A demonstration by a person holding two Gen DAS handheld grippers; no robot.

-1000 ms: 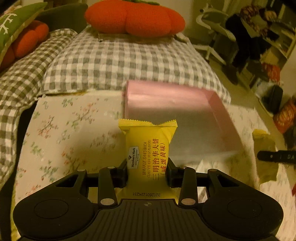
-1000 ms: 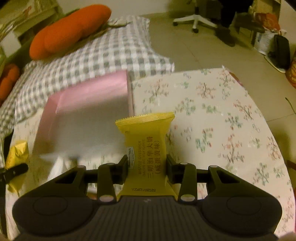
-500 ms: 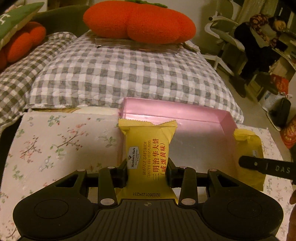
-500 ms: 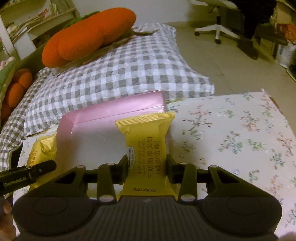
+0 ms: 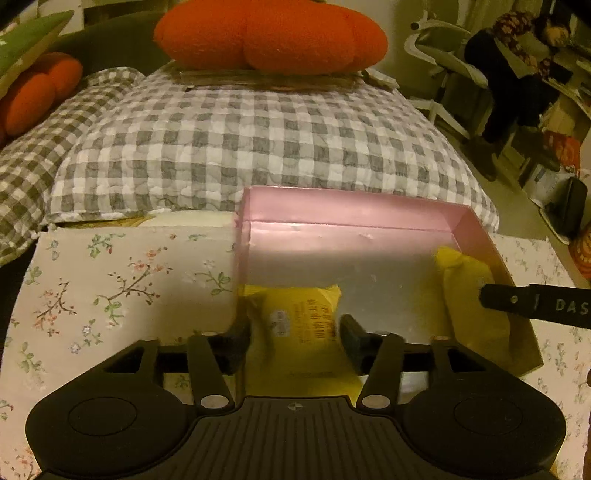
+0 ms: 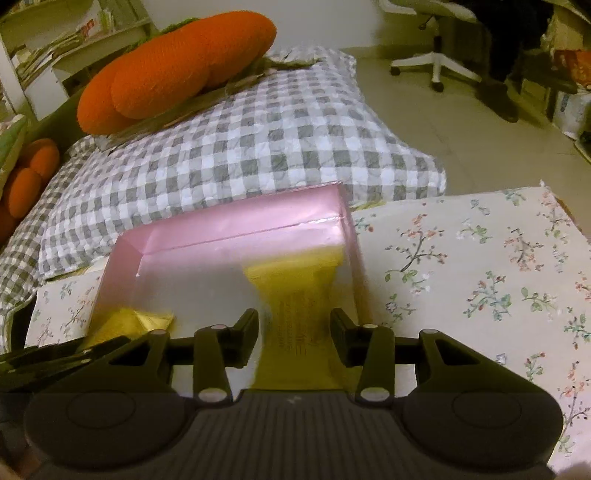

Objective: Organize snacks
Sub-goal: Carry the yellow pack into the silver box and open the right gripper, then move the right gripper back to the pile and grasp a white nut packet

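Note:
A shallow pink box (image 5: pixel 351 210) lies on the floral cloth (image 5: pixel 122 280), against a checked pillow. My left gripper (image 5: pixel 295 332) hovers over the box's near left corner. Its jaws are opening, and a yellow snack packet (image 5: pixel 303 317) tips forward between them, free of the pads. My right gripper (image 6: pixel 293 326) is over the pink box (image 6: pixel 236 225) at its right side. Its jaws are opening too, and a blurred second yellow packet (image 6: pixel 295 299) drops between them. Each view shows the other gripper's finger beside its packet: the right finger (image 5: pixel 535 306) and the left fingers (image 6: pixel 55 354).
A grey-checked pillow (image 5: pixel 258 147) with an orange pumpkin cushion (image 5: pixel 269 33) lies right behind the box. More orange cushions (image 6: pixel 26 177) sit at the left. Floral cloth (image 6: pixel 480 277) spreads to the box's right. An office chair (image 6: pixel 436 48) and a seated person (image 5: pixel 517 74) are farther back.
Both grippers moved forward over the pink box with their packets. Both jaws have now widened, and the two upright packets have tipped forward and sunk into the box.

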